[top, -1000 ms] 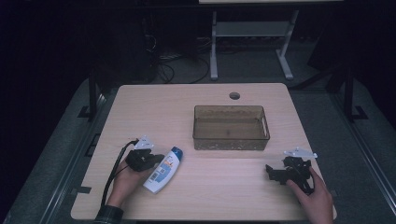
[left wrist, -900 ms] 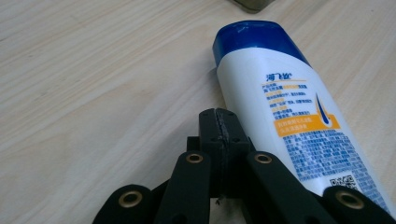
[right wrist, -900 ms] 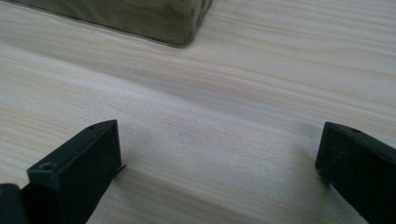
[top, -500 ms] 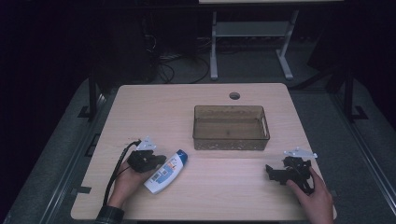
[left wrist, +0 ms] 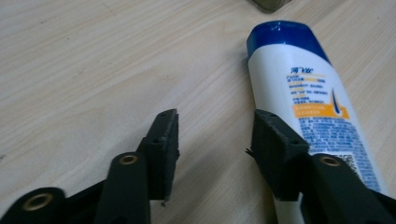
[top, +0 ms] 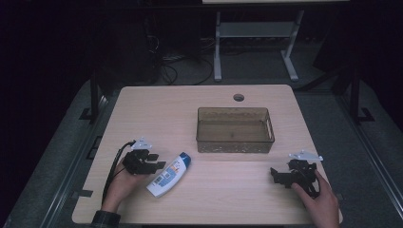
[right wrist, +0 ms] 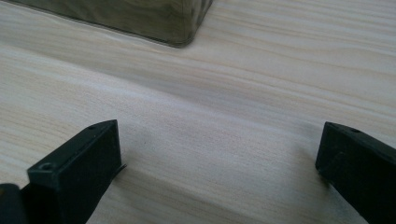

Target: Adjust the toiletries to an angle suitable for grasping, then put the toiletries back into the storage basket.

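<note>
The left gripper (left wrist: 212, 140) is approaching a shampoo bottle (left wrist: 313, 107) that is lying flat on the wooden table (top: 228, 190). Its jaws are partly open and holding nothing; the bottle is lying just beside the right jaw, outside the gap. To grasp well, I judge the jaws must open wider and shift sideways until the bottle body sits between them. The right gripper (right wrist: 219, 163) is resting with jaws wide apart, a brown plastic bin (top: 235, 129) ahead of them. Compared with one second ago, the left gripper is now closer to the bottle, and the bottle is lying slightly turned.
</note>
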`<state>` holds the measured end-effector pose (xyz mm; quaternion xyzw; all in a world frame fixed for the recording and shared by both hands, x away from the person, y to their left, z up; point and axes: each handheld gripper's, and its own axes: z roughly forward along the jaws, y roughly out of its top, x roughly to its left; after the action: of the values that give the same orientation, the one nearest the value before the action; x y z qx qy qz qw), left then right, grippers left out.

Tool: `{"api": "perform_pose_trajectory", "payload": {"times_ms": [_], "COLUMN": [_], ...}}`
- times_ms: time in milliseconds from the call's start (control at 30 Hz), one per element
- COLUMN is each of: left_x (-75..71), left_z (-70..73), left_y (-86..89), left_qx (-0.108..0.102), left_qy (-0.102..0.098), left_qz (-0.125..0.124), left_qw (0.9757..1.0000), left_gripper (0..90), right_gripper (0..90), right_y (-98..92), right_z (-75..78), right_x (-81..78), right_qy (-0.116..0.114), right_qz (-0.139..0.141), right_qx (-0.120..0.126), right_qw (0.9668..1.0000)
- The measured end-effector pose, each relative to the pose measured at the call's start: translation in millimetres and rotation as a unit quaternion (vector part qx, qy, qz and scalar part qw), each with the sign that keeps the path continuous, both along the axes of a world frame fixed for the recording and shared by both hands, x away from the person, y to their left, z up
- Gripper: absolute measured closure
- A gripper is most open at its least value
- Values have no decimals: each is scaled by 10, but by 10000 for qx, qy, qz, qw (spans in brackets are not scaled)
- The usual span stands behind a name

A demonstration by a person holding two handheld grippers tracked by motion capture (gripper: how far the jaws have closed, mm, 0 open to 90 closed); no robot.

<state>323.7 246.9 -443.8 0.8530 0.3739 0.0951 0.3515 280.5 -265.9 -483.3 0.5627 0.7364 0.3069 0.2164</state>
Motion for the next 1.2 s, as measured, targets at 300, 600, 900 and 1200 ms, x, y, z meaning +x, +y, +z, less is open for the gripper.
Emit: {"api": "perform_pose_trajectory", "payload": {"times_ms": [300, 600, 900, 1200], "left_x": [-45, -80, -48, 1], "left_z": [135, 193, 210, 202], "left_y": [-56, -233, -476, -656], "left_qx": [-83, -68, 151, 453], "left_qy": [-94, -39, 53, 202], "left_qz": [2, -149, -360, -320], "left_qw": [9999, 9999, 9992, 9983], "left_gripper": [340, 276, 256, 251], "right_gripper": [0, 0, 0, 0], "right_y": [0, 0, 0, -1], "right_z": [0, 0, 0, 0], "right_x": [0, 0, 0, 0], "right_qy": [-1, -1, 0, -2], "right_qz": [1, 2, 0, 2], "right_qx": [-1, 0, -1, -1], "right_qw": [10000, 10000, 10000, 10000]}}
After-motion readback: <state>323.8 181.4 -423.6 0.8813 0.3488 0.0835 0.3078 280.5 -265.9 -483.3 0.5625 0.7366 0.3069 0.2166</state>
